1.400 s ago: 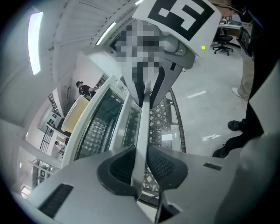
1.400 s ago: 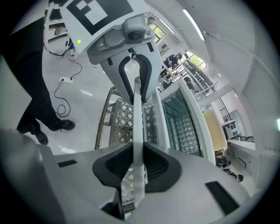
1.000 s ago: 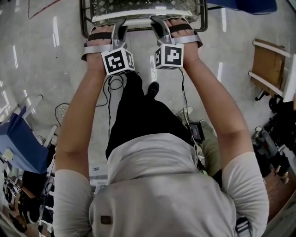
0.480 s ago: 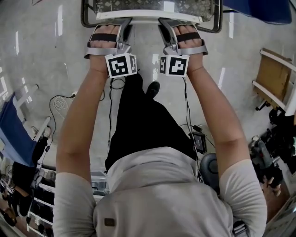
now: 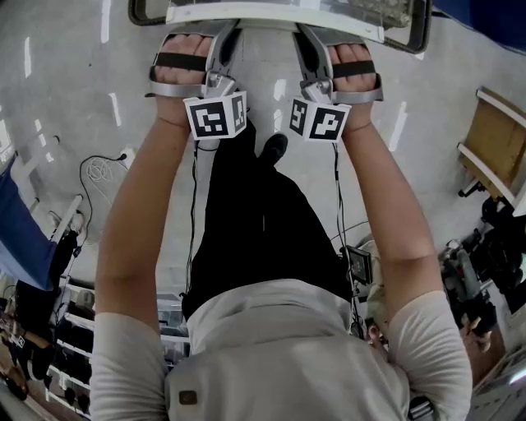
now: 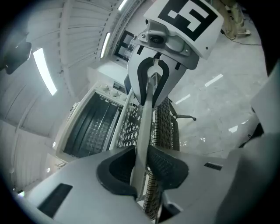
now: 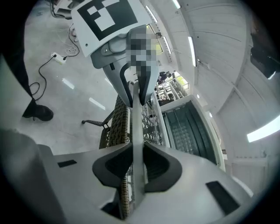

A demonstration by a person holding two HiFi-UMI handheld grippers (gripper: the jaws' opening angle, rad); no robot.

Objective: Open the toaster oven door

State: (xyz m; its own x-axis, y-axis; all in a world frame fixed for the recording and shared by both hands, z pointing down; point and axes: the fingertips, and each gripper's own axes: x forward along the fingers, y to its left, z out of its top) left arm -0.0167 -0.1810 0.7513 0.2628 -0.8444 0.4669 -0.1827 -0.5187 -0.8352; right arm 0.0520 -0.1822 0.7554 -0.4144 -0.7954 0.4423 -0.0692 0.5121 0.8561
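Left gripper (image 5: 223,34): jaws closed on the white handle (image 5: 263,11), with a pad pressed to each side of the bar (confirmed in the left gripper view). The door (image 5: 417,31) lay at the top edge of the head view, ahead of both hands. It was swung away from the oven cavity (image 6: 92,127), which stood exposed. Right gripper (image 5: 309,39): likewise clamped on the handle, beside the left one, with a stretch of bare bar between them.

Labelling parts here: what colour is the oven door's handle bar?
White; the handle bar shows best in the head view.
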